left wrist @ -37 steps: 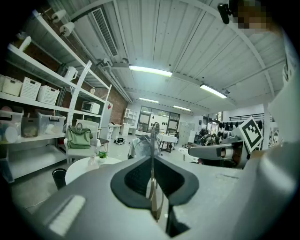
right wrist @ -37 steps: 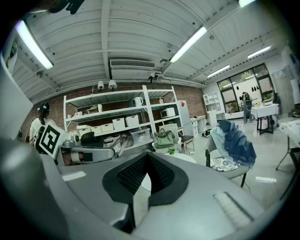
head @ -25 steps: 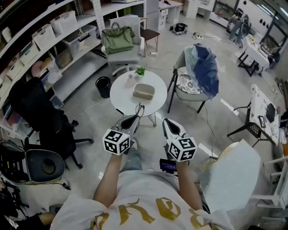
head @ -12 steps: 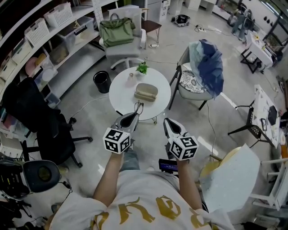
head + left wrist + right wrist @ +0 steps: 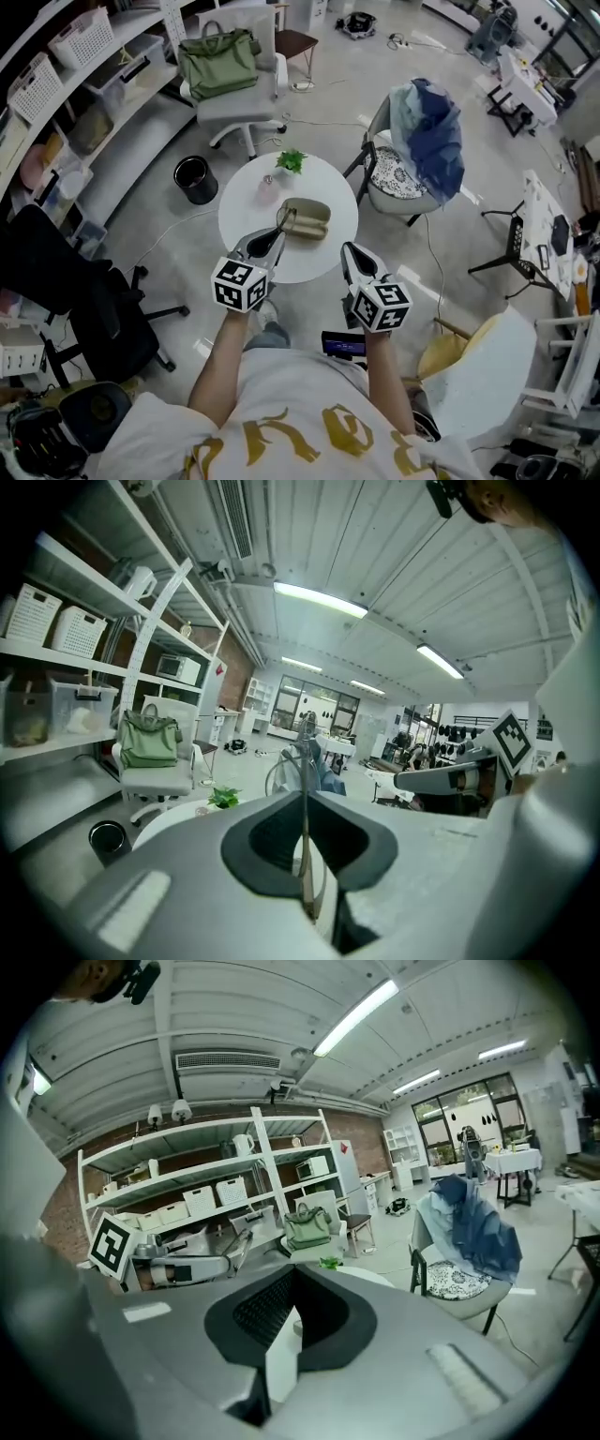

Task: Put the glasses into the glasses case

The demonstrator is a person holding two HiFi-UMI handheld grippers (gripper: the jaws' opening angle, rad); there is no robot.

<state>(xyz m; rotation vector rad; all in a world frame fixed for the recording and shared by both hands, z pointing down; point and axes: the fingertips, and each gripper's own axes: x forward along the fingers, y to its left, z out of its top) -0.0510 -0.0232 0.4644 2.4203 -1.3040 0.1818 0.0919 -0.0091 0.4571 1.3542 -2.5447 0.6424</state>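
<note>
My left gripper (image 5: pixel 275 241) is shut on a pair of thin-framed glasses (image 5: pixel 284 221), which stick out past its tips over the near side of the round white table (image 5: pixel 246 208). In the left gripper view the glasses (image 5: pixel 303 841) stand edge-on between the shut jaws. The olive glasses case (image 5: pixel 306 217) lies closed on the table, just right of the glasses. My right gripper (image 5: pixel 349 251) hovers at the table's near right edge, shut with nothing in it. From the right gripper view, the left gripper (image 5: pixel 192 1267) shows at the left.
A small green plant (image 5: pixel 292 161) and a little cup (image 5: pixel 267 178) stand at the table's far side. A chair with a blue jacket (image 5: pixel 427 131) is to the right, an office chair with a green bag (image 5: pixel 219 62) beyond, and a black bin (image 5: pixel 194 178) at the left.
The table has come nearer to both grippers. The glasses in the left gripper now reach over the table beside the case, where before they hung short of its edge.
</note>
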